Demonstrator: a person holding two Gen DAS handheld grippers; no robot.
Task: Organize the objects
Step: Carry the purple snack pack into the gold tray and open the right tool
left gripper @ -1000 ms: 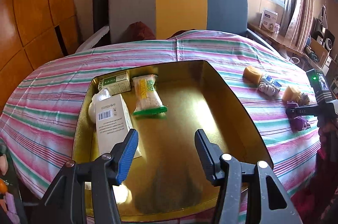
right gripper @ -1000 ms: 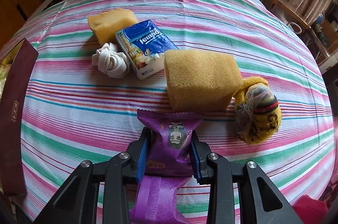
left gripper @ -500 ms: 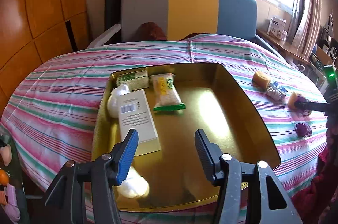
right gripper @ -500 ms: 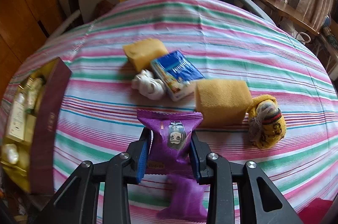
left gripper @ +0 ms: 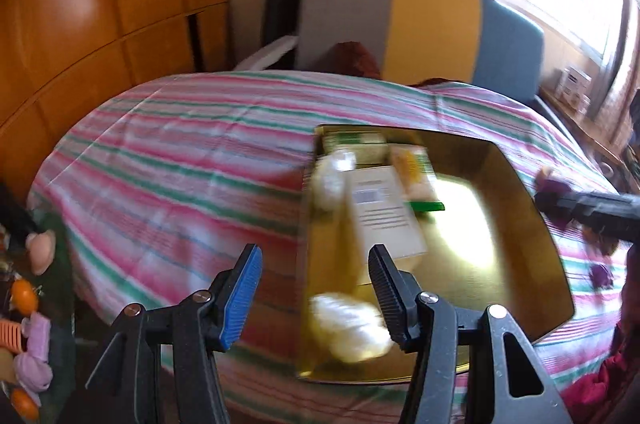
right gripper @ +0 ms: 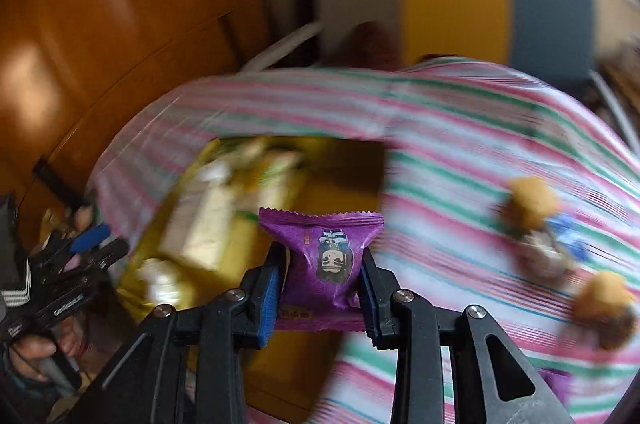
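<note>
Since the right claw [right gripper: 322,288] has swung left off the surface [right gripper: 460,128], its clamped purple snack packet [right gripper: 326,256] now hangs over the near edge of the gold tray [right gripper: 340,200] ahead, so drop-off looks close. Left claw [left gripper: 316,284] is empty, jaws apart, pulled back with the tray's near-left corner ahead.

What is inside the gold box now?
Inside the gold box lie a white carton, a green-edged snack packet and white wrapped items. Blur hides finer detail.
</note>
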